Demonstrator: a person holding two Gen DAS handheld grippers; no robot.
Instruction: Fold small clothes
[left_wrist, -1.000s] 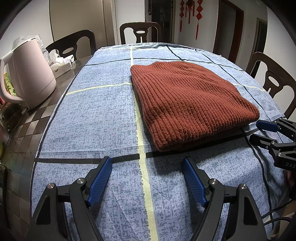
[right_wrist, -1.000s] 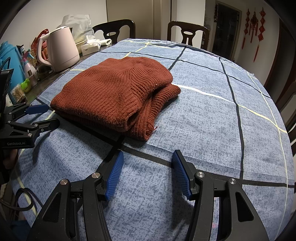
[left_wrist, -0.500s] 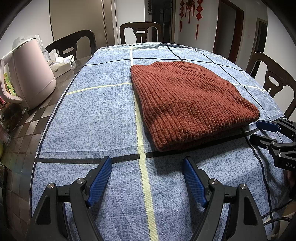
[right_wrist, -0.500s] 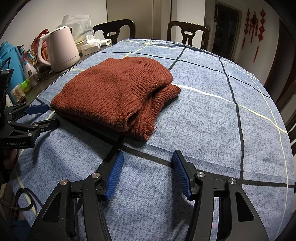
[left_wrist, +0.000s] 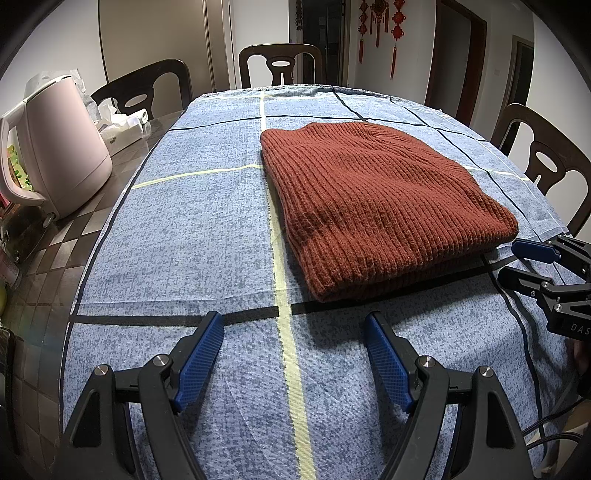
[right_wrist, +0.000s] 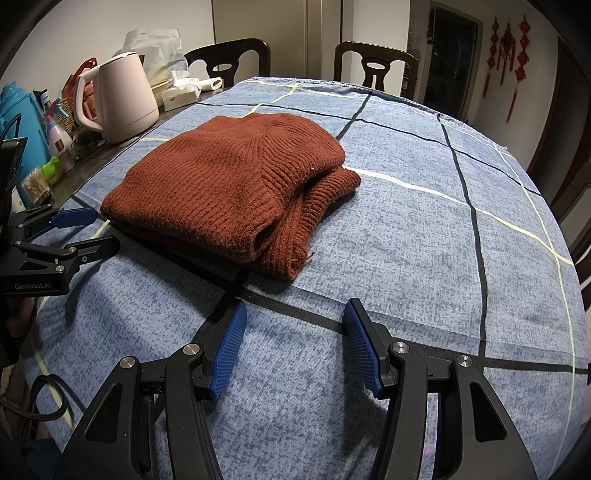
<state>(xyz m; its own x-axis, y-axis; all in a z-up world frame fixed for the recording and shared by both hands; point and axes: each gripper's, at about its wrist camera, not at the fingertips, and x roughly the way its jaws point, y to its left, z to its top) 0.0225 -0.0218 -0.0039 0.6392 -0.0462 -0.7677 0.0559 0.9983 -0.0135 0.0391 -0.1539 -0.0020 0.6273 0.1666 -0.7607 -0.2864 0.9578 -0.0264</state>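
I have a rust-brown ribbed knit sweater (left_wrist: 373, 206) lying folded into a thick, soft-edged rectangle on the counter (left_wrist: 184, 229), which is covered by a mottled blue cloth crossed with black and pale yellow lines. My left gripper (left_wrist: 293, 332) hovers over the near part of the cloth just short of the sweater, its jaws spread wide with nothing between them; the blue pads (left_wrist: 201, 360) are finely ridged on black plastic arms. My right gripper (right_wrist: 293, 319) sits the same way at the sweater's other near corner, jaws apart and empty.

From the left wrist view I see the sweater's smooth folded top and one rounded fold edge facing me, plus my right gripper (left_wrist: 517, 262) coming in from the right side, close to the sweater's corner. From the right wrist view I get what the left hides: the stacked layers at the open end, with a ribbed cuff or hem (right_wrist: 325, 192) poking out beneath the top layer and a loose thread at the lower corner. There I also see my left gripper (right_wrist: 96, 230) at the left edge, near the sweater.

A smooth, pale pink kettle (right_wrist: 123, 101) stands on the bare counter beside the cloth, with tissues (right_wrist: 181, 90) behind it. Dark wooden chairs (left_wrist: 280, 64) ring the far side.
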